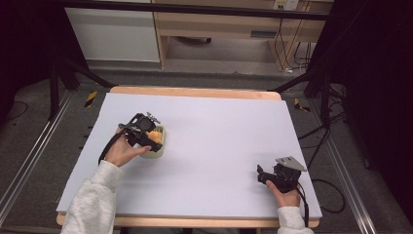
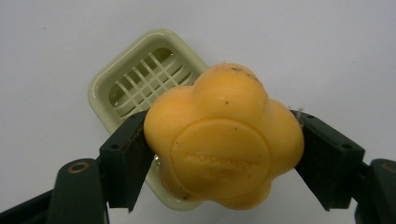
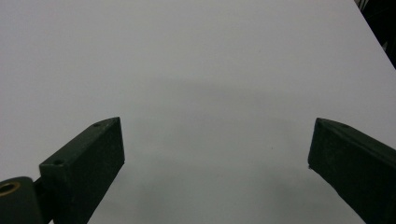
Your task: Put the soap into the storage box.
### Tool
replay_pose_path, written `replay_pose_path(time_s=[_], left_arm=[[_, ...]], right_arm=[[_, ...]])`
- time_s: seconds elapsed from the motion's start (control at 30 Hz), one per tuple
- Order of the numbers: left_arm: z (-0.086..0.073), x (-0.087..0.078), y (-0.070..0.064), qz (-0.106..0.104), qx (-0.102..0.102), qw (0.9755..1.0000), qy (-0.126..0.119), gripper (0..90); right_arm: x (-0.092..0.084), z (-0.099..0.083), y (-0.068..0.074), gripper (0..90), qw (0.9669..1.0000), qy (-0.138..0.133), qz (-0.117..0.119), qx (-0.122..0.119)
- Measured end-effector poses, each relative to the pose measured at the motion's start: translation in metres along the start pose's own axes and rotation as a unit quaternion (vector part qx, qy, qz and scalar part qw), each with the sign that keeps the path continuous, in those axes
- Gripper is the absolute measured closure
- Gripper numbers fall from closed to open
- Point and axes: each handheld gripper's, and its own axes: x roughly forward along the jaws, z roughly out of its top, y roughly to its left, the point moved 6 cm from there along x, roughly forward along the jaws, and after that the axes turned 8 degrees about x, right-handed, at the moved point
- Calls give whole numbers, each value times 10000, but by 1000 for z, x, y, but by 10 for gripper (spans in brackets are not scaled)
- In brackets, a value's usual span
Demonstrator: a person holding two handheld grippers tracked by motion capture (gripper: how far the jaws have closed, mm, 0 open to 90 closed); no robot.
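1. Landmark: a pale green soap dish (image 2: pixel 140 79) with a slotted grid floor sits on the left half of the white worktop (image 1: pixel 219 146), well clear of every edge.
2. The left gripper (image 2: pixel 224 149) pinches a yellow flower-shaped soap bar (image 2: pixel 224 135); both jaws press against opposite sides of the bar.
3. In the left gripper view, the soap bar is above the soap dish and overlaps its near corner. Whether the bar touches the dish cannot be determined.
4. In the high view, the left gripper (image 1: pixel 146 134) and the soap bar (image 1: pixel 155 134) appear at the soap dish (image 1: pixel 158 146), with the person's left hand (image 1: pixel 122 151) just beside it.
5. The right gripper (image 1: pixel 265 176) is well apart from the soap dish, near the front right corner of the worktop.
6. In the right gripper view, its jaws stand spread wide with bare worktop (image 3: pixel 210 70) between them.
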Motion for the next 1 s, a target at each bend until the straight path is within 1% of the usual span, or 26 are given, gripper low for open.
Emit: replay_pose_path(time_s=[0.27,0.4,0.43,0.47,0.63,0.77,0.9,1.0], left_arm=[[-3,11,12,48,-228,9997,121,251],[-4,16,16,43,-310,9994,169,251],[-4,16,17,35,-299,9993,204,251],[-4,18,17,36,-341,9993,175,250],[-7,22,18,26,-340,9991,237,250],[-9,25,20,30,-395,9988,277,250],[-10,27,20,12,-428,9987,260,250],[-10,28,20,-9,-405,9987,307,250]], right_arm=[[0,0,0,42,10000,1,0,-6],[0,0,0,42,10000,13,8,1],[0,0,0,42,10000,12,5,4],[0,0,0,42,10000,12,4,4],[0,0,0,42,10000,13,3,0],[0,0,0,42,10000,8,1,-9],[0,0,0,42,10000,15,5,-4],[0,0,0,42,10000,11,2,1]])
